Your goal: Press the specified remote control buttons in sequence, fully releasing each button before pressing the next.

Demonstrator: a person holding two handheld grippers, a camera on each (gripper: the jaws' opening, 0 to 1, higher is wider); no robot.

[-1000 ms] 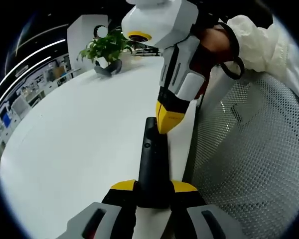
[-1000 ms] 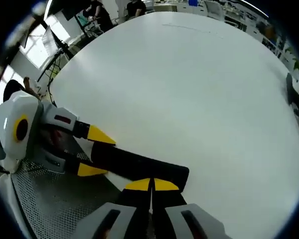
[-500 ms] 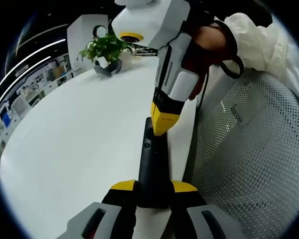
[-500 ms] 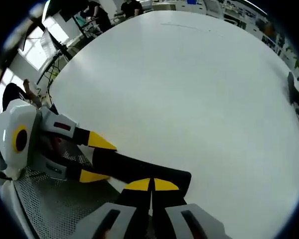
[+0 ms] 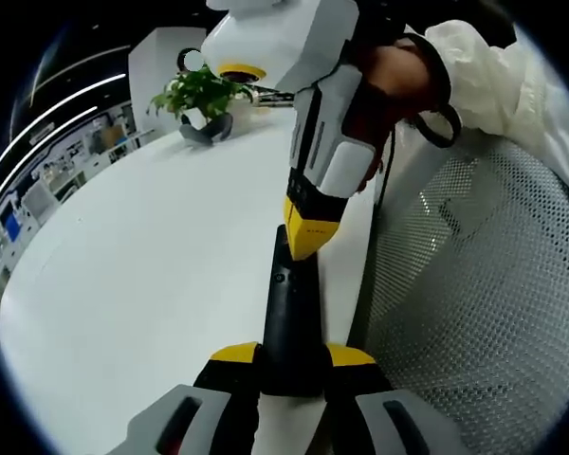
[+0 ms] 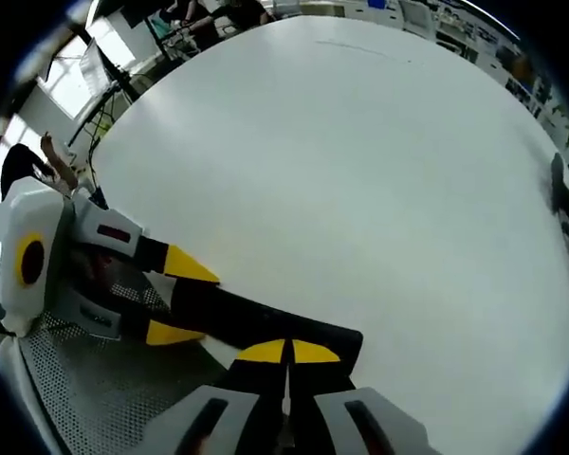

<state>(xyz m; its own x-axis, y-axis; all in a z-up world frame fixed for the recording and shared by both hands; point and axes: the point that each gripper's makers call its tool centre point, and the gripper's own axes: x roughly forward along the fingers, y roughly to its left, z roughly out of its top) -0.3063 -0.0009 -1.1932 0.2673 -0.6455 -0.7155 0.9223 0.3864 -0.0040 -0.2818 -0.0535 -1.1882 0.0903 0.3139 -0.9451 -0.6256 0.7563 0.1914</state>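
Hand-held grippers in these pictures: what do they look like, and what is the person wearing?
Each hand-held gripper has a white and grey body, black jaws tipped in yellow, and small red marks on the sides. The right hand-held gripper carries a white housing ringed in yellow, as does the left hand-held gripper. The person wears a white sleeve and a black strap at the wrist.

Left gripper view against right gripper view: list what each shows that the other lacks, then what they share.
Left gripper view alone: a potted plant, a hand in a white sleeve and the remote's small button. Right gripper view alone: people standing past the table's far edge. Shared: the black remote, the white table, a mesh chair, both tongs: left shut on the remote, right shut.
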